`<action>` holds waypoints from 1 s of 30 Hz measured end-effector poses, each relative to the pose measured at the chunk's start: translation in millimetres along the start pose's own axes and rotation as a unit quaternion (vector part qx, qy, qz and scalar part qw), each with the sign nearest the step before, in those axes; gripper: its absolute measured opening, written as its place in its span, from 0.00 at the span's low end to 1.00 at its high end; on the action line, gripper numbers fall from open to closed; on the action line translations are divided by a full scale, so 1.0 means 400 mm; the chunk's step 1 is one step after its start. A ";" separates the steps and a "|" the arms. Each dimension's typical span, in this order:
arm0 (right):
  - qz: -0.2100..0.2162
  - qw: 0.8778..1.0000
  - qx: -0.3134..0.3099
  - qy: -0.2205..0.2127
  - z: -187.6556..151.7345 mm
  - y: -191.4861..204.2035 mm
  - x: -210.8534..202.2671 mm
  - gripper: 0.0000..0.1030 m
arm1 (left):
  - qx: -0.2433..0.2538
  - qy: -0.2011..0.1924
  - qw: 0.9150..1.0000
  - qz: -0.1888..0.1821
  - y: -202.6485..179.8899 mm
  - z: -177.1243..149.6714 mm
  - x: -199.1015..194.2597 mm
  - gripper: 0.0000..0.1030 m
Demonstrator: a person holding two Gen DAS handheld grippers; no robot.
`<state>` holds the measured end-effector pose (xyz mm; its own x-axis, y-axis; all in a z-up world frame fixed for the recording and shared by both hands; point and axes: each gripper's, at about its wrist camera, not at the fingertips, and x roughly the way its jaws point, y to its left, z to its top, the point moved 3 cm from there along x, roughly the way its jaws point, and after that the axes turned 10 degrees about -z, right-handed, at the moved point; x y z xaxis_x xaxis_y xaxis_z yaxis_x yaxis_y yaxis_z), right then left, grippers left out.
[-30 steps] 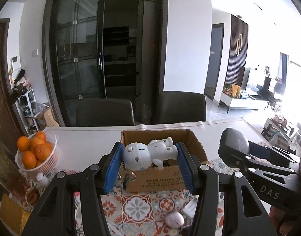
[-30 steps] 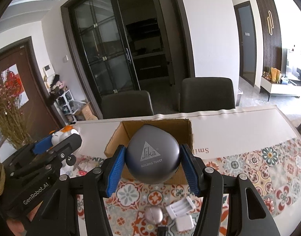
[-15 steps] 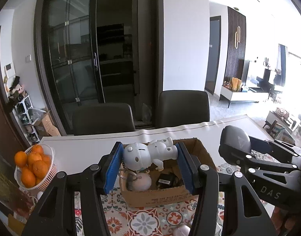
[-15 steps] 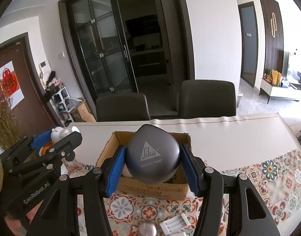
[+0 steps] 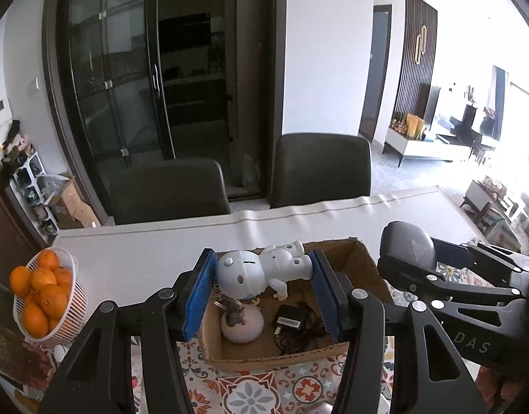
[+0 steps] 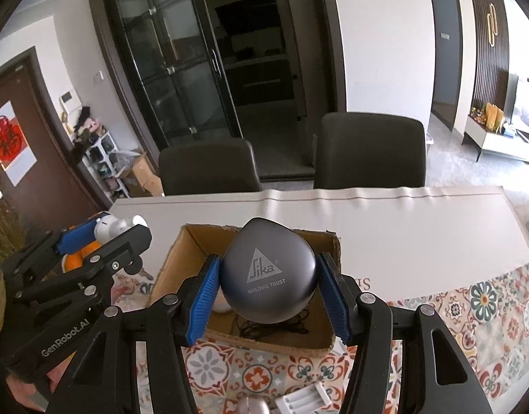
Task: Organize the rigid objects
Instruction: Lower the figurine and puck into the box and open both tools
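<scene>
- Left wrist view: one left gripper (image 5: 262,284), blue pads clamped on one white robot figurine (image 5: 261,270), held lying sideways at frame centre, above the box.
- One cardboard box (image 5: 361,265), lower centre, open-topped. Contents counted: one pale round object (image 5: 242,326) with a key bunch (image 5: 228,305) on it, one black adapter (image 5: 292,317) with tangled cord.
- One white basket (image 5: 76,289), lower left, holding oranges (image 5: 43,293); at least seven visible.
- Two dark chairs (image 5: 321,169) behind the table (image 5: 143,255).
- Right wrist view: one right gripper (image 6: 268,296), pads clenched on one grey rounded case (image 6: 268,279) marked "Sika", centre frame, over the same box.
- One white battery holder (image 6: 302,402), bottom edge, on the patterned cloth (image 6: 489,310).
</scene>
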<state>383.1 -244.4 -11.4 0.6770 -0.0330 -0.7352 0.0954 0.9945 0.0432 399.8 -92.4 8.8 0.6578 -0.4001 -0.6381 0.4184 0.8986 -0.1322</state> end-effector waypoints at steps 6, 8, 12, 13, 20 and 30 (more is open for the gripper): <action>-0.013 0.999 -0.010 0.030 0.001 -0.001 0.060 0.55 | 0.007 0.032 0.999 0.017 0.008 -0.009 0.057 0.53; -0.012 0.999 -0.010 0.045 0.002 -0.001 0.083 0.55 | -0.002 0.047 0.999 0.016 0.017 -0.009 0.079 0.53; -0.001 0.997 -0.010 0.072 -0.003 0.001 0.126 0.55 | -0.022 0.065 0.998 0.010 0.037 -0.027 0.117 0.53; 0.001 0.997 -0.011 0.077 -0.006 0.003 0.135 0.55 | -0.024 0.072 0.997 0.008 0.040 -0.031 0.127 0.53; 0.001 0.993 -0.017 0.113 -0.036 0.006 0.193 0.55 | -0.019 0.097 0.995 0.020 0.052 -0.061 0.178 0.53; -0.005 0.990 -0.027 0.139 -0.063 0.007 0.236 0.55 | -0.026 0.139 0.990 0.012 0.064 -0.103 0.230 0.53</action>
<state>429.0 -242.2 -97.9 0.4477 -0.0211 -0.8939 0.0565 0.9984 0.0048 445.3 -99.0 -84.5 0.4667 -0.3202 -0.8244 0.3674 0.9181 -0.1486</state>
